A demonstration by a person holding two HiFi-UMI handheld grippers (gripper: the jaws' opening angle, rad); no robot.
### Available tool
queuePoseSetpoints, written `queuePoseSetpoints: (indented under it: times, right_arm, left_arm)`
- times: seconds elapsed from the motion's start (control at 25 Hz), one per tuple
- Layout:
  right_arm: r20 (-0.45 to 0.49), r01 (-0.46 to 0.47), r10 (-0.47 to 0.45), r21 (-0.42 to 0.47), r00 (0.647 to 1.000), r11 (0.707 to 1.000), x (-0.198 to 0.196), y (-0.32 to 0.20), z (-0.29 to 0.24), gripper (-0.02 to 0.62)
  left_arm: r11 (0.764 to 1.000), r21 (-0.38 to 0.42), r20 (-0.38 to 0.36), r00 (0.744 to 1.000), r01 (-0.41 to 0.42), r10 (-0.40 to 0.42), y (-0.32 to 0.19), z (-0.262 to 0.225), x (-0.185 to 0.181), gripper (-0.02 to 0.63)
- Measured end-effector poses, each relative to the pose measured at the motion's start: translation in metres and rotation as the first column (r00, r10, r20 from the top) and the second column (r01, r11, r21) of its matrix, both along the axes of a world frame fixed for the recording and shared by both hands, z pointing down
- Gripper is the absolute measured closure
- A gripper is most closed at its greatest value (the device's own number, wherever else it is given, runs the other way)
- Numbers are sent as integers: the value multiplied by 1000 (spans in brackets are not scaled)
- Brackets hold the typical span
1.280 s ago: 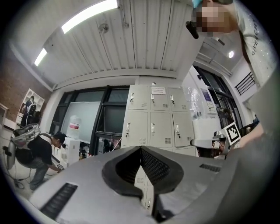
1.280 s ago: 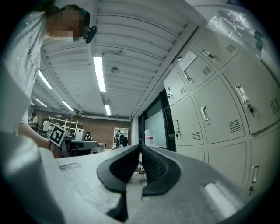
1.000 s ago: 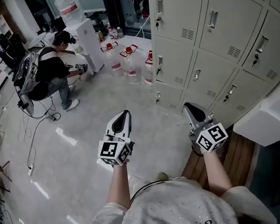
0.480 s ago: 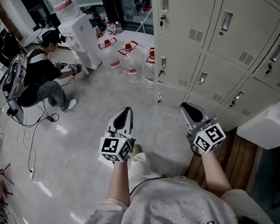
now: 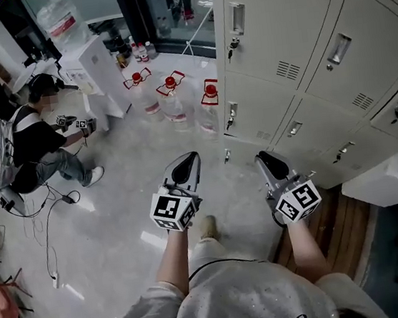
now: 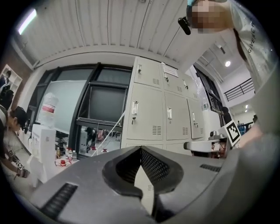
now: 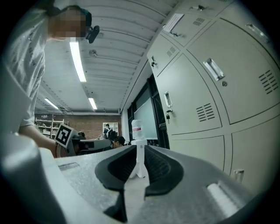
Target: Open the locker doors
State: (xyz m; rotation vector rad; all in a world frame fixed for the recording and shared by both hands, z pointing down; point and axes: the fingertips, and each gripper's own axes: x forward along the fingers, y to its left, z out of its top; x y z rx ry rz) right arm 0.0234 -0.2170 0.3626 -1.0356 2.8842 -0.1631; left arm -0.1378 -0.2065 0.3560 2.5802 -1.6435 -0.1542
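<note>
Tools first, since they're closest. My left tool point(image 5: 192, 158) is out in front of me over the grey floor point(image 5: 119, 215), with its jaws pressed together at the tips and nothing in them. My right tool point(image 5: 263, 159) is just beside it. Its jaws have just been opening a crack, so there's a thin gap with nothing in it, only the room showing through. Neither tool touches anything.

Lockers point(image 5: 270, 31) are ahead and off to my right, a beige bank of doors, and every door I can see is closed. The right tool is the nearer one: its tip is near the bottom-row door point(image 5: 239, 148) with the small handle point(image 5: 226, 156), but clearly apart from it. The left tool is further left, well apart from the bank, over bare floor. The doors higher up have upright handles point(image 5: 237, 18).

Past the bank's left edge, three water jugs point(image 5: 172, 97) with red caps stand on the floor. Beyond them is a white water dispenser point(image 5: 94, 67) with a bottle on top. Far left, a person point(image 5: 32, 150) crouches beside it.
</note>
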Motion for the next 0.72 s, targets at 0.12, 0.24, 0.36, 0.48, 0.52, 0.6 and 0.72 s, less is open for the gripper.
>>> queuePoseSetpoints:
  times: [0.12, 0.24, 0.36, 0.48, 0.52, 0.6, 0.72]
  right_arm:
    - [0, -26, 26, -38, 1000, 999, -20, -28, 16, 545]
    - [-10, -51, 50, -68, 999, 996, -38, -56, 32, 540]
    - [-17, -73, 72, -101, 997, 992, -55, -81, 50, 538]
    - [-23, -94, 92, -131, 996, 987, -69, -104, 68, 535]
    - [-26, -101, 98, -139, 995, 985, -73, -111, 75, 534]
    - [-31, -116, 112, -153, 993, 981, -79, -123, 87, 529]
    - [-29, -133, 130, -174, 991, 976, -85, -140, 106, 523]
  left_arm:
    - [999, -24, -4, 999, -48, 48, -36, 11, -12, 607]
    - [994, -50, -6, 995, -98, 98, -70, 26, -19, 607]
    - [987, -71, -17, 989, -146, 145, -100, 41, -24, 607]
    - [977, -89, -30, 981, -193, 191, -126, 57, -28, 607]
    - [974, -96, -35, 978, -207, 204, -133, 63, -28, 607]
    - [967, -107, -42, 973, -231, 228, -146, 76, -29, 607]
    - [960, -119, -43, 967, -255, 251, -164, 98, -29, 607]
